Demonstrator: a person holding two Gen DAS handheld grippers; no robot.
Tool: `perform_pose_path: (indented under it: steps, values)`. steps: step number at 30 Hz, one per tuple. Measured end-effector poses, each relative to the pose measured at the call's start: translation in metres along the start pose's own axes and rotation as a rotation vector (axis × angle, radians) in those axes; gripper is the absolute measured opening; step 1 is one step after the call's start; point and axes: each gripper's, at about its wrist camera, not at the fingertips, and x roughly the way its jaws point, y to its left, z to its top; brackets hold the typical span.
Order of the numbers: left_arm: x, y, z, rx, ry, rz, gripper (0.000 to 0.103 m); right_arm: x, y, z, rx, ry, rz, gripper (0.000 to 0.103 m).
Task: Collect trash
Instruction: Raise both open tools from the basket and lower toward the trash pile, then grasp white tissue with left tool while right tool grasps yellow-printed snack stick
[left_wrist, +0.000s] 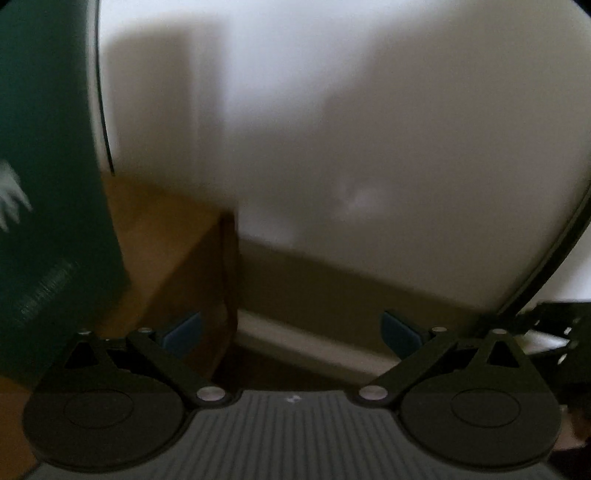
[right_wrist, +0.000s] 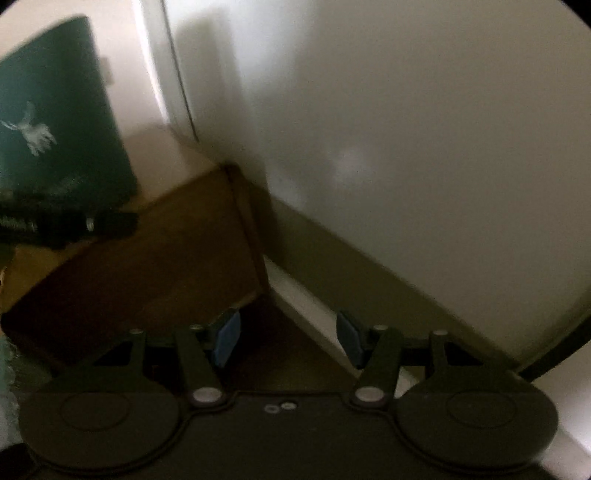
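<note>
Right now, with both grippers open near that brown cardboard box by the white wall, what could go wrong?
1. Both views are blurred and dim, and no trash shows between the fingers of the left gripper or the right gripper, so a grasp could miss.
2. The brown cardboard box edge sits close ahead; a finger might clip it.
3. The dark green bag beside it could be knocked.

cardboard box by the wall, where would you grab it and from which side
Judging from the blurred views, grip the cardboard box by its top rim near the corner closest to the white wall, coming from above. The rim looks thin enough to pinch, while the side panels are broad and flat. Both the left gripper and right gripper are open and empty.
</note>
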Motion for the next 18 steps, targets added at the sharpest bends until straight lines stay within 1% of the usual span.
perform_pose_path:
  steps: [3, 7, 10, 13, 15, 18]
  values:
    - [0.043, -0.003, -0.022, 0.031, 0.042, 0.057, 0.103, 0.036, -0.016, -0.016, 0.022, 0.061, 0.005, 0.057]
    - [0.100, -0.004, -0.053, 0.071, 0.130, 0.080, 0.103, 0.084, -0.034, -0.036, 0.063, 0.141, 0.018, 0.057]
    - [0.148, -0.004, -0.081, 0.097, 0.211, 0.088, 0.103, 0.124, -0.044, -0.054, 0.089, 0.215, 0.029, 0.057]
    - [0.195, 0.001, -0.105, 0.105, 0.286, 0.074, 0.103, 0.164, -0.053, -0.072, 0.119, 0.285, 0.042, 0.057]
    - [0.220, 0.002, -0.124, 0.107, 0.330, 0.053, 0.103, 0.192, -0.058, -0.085, 0.146, 0.332, 0.055, 0.057]
    - [0.263, 0.002, -0.153, 0.142, 0.399, 0.053, 0.103, 0.232, -0.063, -0.103, 0.164, 0.390, 0.046, 0.057]
